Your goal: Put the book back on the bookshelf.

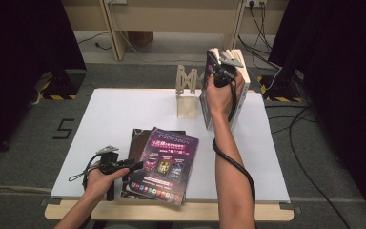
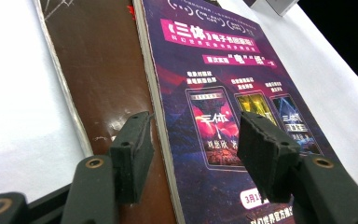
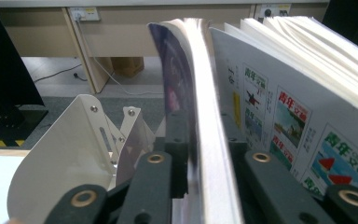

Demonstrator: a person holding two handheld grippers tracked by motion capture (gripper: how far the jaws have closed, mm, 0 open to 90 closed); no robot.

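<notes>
A purple-covered book (image 1: pixel 165 163) lies flat near the table's front edge, on top of a brown-covered book (image 1: pixel 137 139). My left gripper (image 1: pixel 134 166) sits at their left edge, open; in the left gripper view its pads (image 2: pixel 133 148) are spread just over the purple book (image 2: pixel 223 70) and the brown book (image 2: pixel 102 70). At the back right, my right gripper (image 1: pixel 219 72) is shut on the top of an upright dark-purple-covered book (image 1: pixel 208 95). In the right gripper view this thin book (image 3: pixel 200 107) stands clamped between the jaws of my right gripper (image 3: pixel 200 154).
A cream metal bookend (image 1: pixel 187 93) stands at the back of the white table top (image 1: pixel 109 114), just left of the held book. Upright white magazines (image 1: pixel 242 78) lean right of it, their covers (image 3: pixel 284 116) close beside the jaws. The bookend (image 3: pixel 70 149) curves nearby.
</notes>
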